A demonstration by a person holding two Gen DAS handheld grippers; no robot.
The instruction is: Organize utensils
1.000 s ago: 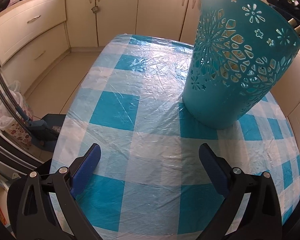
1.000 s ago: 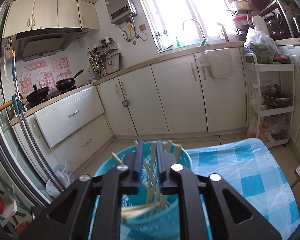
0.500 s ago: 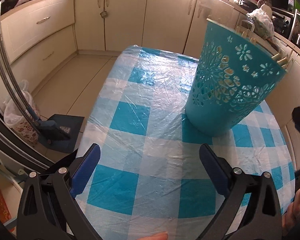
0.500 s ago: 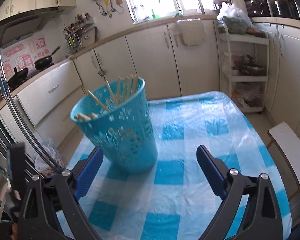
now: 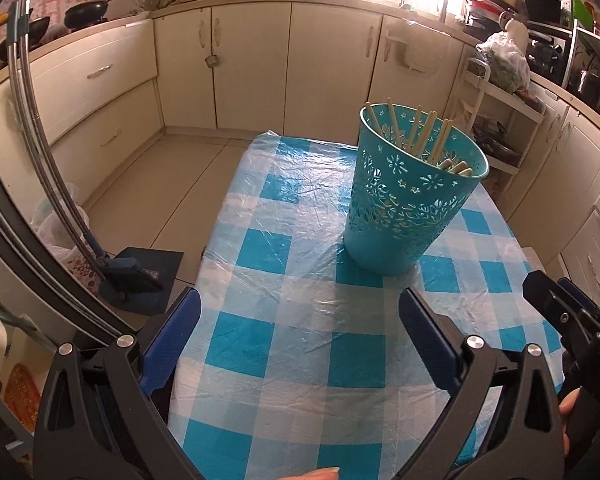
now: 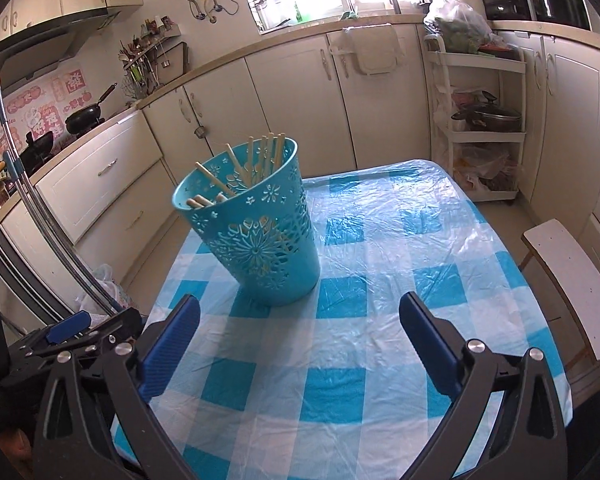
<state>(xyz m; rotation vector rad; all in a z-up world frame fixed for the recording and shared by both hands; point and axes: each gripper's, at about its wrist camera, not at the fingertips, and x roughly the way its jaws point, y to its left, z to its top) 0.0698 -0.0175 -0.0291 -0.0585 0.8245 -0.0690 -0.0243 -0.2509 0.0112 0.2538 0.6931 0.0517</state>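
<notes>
A teal perforated basket (image 5: 408, 208) stands upright on the blue-and-white checked tablecloth (image 5: 300, 340). Several wooden chopsticks (image 5: 420, 136) stick out of it. The basket also shows in the right wrist view (image 6: 260, 232), with its chopsticks (image 6: 256, 164). My left gripper (image 5: 300, 340) is open and empty, held back near the table's front edge, well short of the basket. My right gripper (image 6: 300, 340) is open and empty, also back from the basket. Each gripper shows at the edge of the other's view, the right one (image 5: 572, 320) and the left one (image 6: 80, 332).
Cream kitchen cabinets (image 5: 252, 60) run along the far walls. A mop and dustpan (image 5: 128, 276) stand on the floor left of the table. A white shelf trolley (image 6: 480, 120) stands at the far right. A white stool (image 6: 568, 280) sits beside the table's right edge.
Both grippers have pulled back from the basket and risen. A second ago the right gripper was shut over the basket among the chopsticks; it is open now.
</notes>
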